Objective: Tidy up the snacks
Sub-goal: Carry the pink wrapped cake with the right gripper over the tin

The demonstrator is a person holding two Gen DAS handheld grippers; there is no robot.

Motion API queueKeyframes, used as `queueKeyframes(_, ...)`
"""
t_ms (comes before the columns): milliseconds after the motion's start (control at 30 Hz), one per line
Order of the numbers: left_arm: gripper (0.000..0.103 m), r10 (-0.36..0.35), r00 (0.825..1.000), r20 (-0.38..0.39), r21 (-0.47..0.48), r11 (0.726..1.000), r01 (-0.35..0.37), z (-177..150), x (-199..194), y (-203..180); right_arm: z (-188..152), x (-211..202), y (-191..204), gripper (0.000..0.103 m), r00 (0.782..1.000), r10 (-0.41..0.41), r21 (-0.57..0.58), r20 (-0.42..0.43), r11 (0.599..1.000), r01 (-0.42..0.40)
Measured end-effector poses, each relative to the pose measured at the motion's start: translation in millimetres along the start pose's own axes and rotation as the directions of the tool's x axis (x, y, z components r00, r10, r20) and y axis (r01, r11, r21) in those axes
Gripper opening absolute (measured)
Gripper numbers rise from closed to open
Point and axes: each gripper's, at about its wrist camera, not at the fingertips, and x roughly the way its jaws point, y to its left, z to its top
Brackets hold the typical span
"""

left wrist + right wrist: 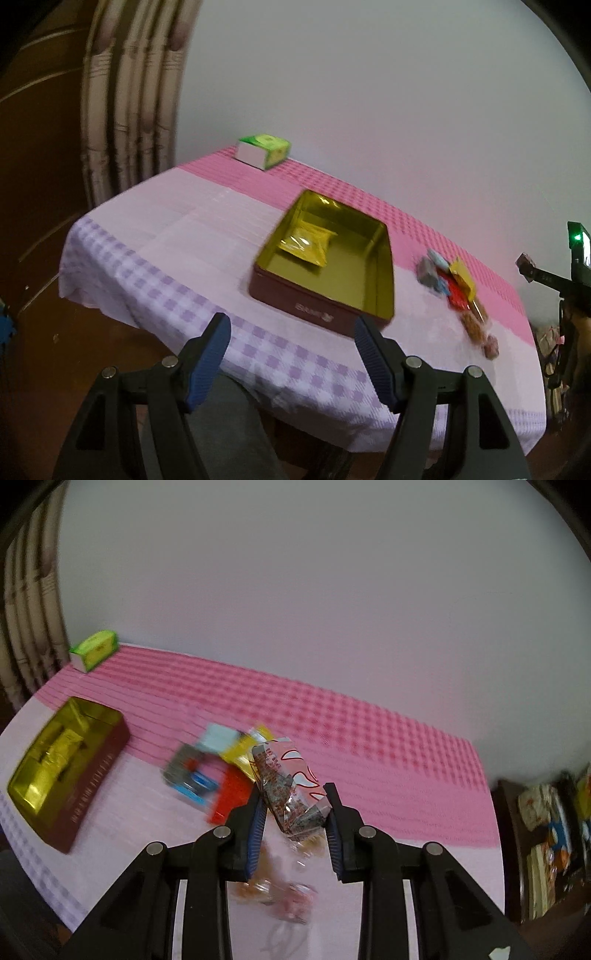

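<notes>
An open maroon tin (pixel 325 295) with a gold inside stands mid-table; it also shows at the left of the right wrist view (pixel 74 775). A yellow packet (pixel 304 245) lies inside it. My left gripper (pixel 291 328) is open and empty, held off the table's near edge in front of the tin. My right gripper (pixel 293 794) is shut on a clear pink-and-white snack packet (pixel 291 786), lifted above the pile. The snack pile (pixel 218 764) of blue, yellow and red packets lies right of the tin; it also shows in the left wrist view (pixel 454 284).
A green and white box (pixel 264 151) sits at the table's far left corner, also in the right wrist view (pixel 94 655). Clear wrapped sweets (pixel 280 890) lie under my right gripper. Curtains (pixel 129 110) hang at the left. A cluttered shelf (pixel 554 834) stands at the right.
</notes>
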Motion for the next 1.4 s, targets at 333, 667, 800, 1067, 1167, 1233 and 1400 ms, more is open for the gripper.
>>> queueKeyframes(333,0.071,0.089,0.995,0.052,-0.093,0.992,-0.084,13.6,-10.8,34.4,34.9,-6.0,114.8,0.027,0.995,0.1,-0.082,0.022,0.992,-0.098)
queueKeyframes(667,0.071,0.116,0.991,0.06,-0.119,0.987,-0.108,17.8,-5.7,46.1,25.4,19.2,225.2,0.027,0.981,0.189,-0.179,-0.033,0.965,-0.192)
queueKeyframes(800,0.071,0.121,0.991,0.056,-0.13,0.985,-0.113,18.6,-1.3,50.8,17.0,30.4,251.9,0.027,0.975,0.211,-0.196,-0.061,0.956,-0.219)
queueKeyframes(1067,0.071,0.123,0.992,0.024,-0.147,0.982,-0.118,19.2,9.9,56.3,0.2,55.2,283.0,0.027,0.969,0.219,-0.199,-0.115,0.951,-0.239)
queueKeyframes(1167,0.071,0.119,0.993,0.021,-0.159,0.981,-0.114,19.3,10.7,59.0,-3.0,60.8,287.8,0.027,0.968,0.219,-0.197,-0.125,0.95,-0.241)
queueKeyframes(1233,0.071,0.121,0.993,0.017,-0.16,0.98,-0.116,19.3,11.8,59.7,-3.8,64.4,291.3,0.027,0.966,0.22,-0.198,-0.132,0.949,-0.243)
queueKeyframes(1400,0.071,0.118,0.993,0.007,-0.162,0.98,-0.115,18.5,14.1,60.0,-6.3,70.1,298.6,0.027,0.965,0.219,-0.202,-0.144,0.948,-0.245)
